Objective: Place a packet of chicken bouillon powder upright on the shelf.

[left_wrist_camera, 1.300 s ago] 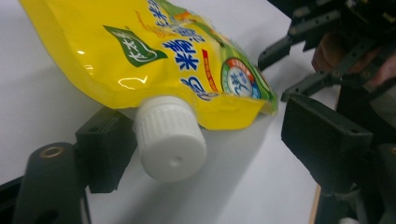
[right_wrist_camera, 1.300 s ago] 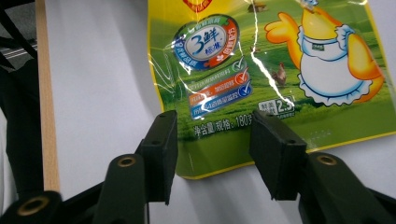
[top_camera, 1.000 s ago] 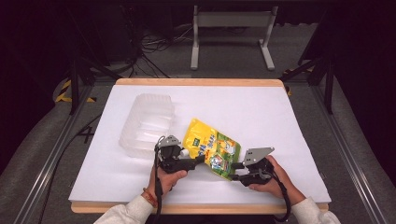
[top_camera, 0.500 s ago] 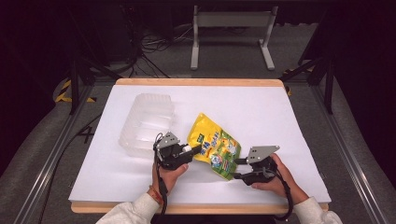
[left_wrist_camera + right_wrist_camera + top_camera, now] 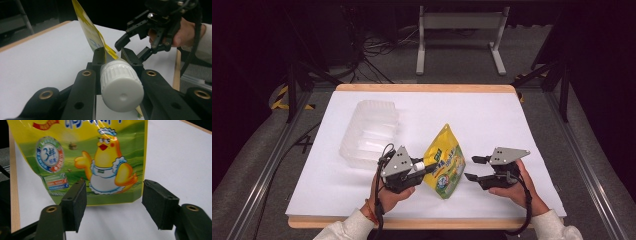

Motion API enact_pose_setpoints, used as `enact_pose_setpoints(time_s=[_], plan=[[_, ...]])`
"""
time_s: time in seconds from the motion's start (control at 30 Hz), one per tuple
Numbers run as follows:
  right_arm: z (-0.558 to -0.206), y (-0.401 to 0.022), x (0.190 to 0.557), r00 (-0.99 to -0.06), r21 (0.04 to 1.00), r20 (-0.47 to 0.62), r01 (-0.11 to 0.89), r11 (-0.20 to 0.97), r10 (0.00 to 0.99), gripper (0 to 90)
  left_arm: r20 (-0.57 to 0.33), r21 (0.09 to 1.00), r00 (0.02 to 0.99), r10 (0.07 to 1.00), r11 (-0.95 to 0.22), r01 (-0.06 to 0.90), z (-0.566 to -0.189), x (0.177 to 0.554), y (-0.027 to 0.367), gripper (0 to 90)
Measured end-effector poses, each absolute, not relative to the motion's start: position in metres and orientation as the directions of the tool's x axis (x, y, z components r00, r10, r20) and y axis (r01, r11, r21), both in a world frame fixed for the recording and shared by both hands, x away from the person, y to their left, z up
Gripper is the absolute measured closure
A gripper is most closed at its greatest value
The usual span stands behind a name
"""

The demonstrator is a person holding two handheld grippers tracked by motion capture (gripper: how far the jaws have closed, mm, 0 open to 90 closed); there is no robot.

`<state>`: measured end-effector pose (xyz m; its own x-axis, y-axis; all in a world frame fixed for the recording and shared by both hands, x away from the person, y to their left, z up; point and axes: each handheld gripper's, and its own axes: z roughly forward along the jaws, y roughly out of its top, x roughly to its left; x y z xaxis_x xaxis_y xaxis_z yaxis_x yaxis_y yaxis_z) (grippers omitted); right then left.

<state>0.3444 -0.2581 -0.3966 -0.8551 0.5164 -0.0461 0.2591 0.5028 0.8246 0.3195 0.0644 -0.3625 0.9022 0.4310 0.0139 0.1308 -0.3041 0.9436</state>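
A yellow and green spouted pouch (image 5: 445, 159) with a cartoon chick stands on edge near the table's front. My left gripper (image 5: 422, 167) is shut on the neck under the pouch's white screw cap (image 5: 121, 85), whose end faces the left gripper view. The pouch (image 5: 90, 35) rises edge-on beyond the jaws. My right gripper (image 5: 475, 168) is open just right of the pouch, not touching it. In the right gripper view the pouch (image 5: 98, 161) hangs ahead of my right gripper (image 5: 114, 206), whose open pads frame its lower edge.
A clear plastic clamshell container (image 5: 370, 131) lies at the left of the white table cover (image 5: 512, 125), just behind my left hand. The wooden table edge (image 5: 422, 223) runs along the front. The other hand's gripper (image 5: 143, 32) shows beyond the cap.
The pouch has swung from lying flat to standing on edge in the left gripper. The right gripper has drawn back to the right, clear of the pouch's corner.
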Motion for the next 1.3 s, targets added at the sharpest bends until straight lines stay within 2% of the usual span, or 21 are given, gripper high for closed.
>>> enact_pose_setpoints(time_s=[0.17,0.43,0.5,0.63,0.8,0.83,0.9,1.0,1.17,1.3], plan=[[-0.395,-0.248,0.350,-0.871,0.833,-0.043,0.239,0.500,0.489,29.2,0.106,0.935,0.917,0.385,-0.352,0.040,-0.349,0.311,0.072,74.8],[-0.393,-0.226,0.361,-0.909,0.853,-0.022,0.200,0.482,0.417,23.9,0.155,0.926,0.934,0.322,-0.377,-0.023,-0.341,0.308,0.081,74.7],[-0.392,-0.223,0.363,-0.914,0.861,-0.015,0.194,0.469,0.405,24.9,0.171,0.919,0.932,0.319,-0.392,-0.035,-0.341,0.309,0.084,74.7],[-0.391,-0.213,0.367,-0.933,0.876,0.020,0.189,0.443,0.359,30.5,0.169,0.920,0.931,0.324,-0.392,-0.031,-0.340,0.312,0.091,74.7],[-0.394,-0.204,0.365,-0.943,0.873,0.005,0.166,0.458,0.333,51.7,0.168,0.926,0.924,0.343,-0.376,-0.028,-0.337,0.315,0.103,74.7],[-0.394,-0.204,0.365,-0.943,0.873,0.005,0.166,0.458,0.333,51.7,0.164,0.929,0.921,0.353,-0.369,-0.024,-0.336,0.315,0.106,74.7],[-0.393,-0.203,0.363,-0.944,0.877,-0.008,0.151,0.457,0.329,65.3,0.167,0.930,0.913,0.372,-0.368,-0.020,-0.334,0.317,0.112,74.8],[-0.390,-0.203,0.361,-0.951,0.893,-0.006,0.134,0.430,0.309,78.0,0.164,0.936,0.901,0.402,-0.351,-0.014,-0.331,0.320,0.121,74.8],[-0.388,-0.194,0.355,-0.949,0.888,-0.051,0.099,0.450,0.310,88.2,0.169,0.937,0.871,0.461,-0.348,0.002,-0.331,0.324,0.127,74.8],[-0.384,-0.188,0.352,-0.942,0.888,-0.077,0.084,0.452,0.327,89.0,0.189,0.933,0.846,0.499,-0.360,0.003,-0.328,0.326,0.130,74.8]])
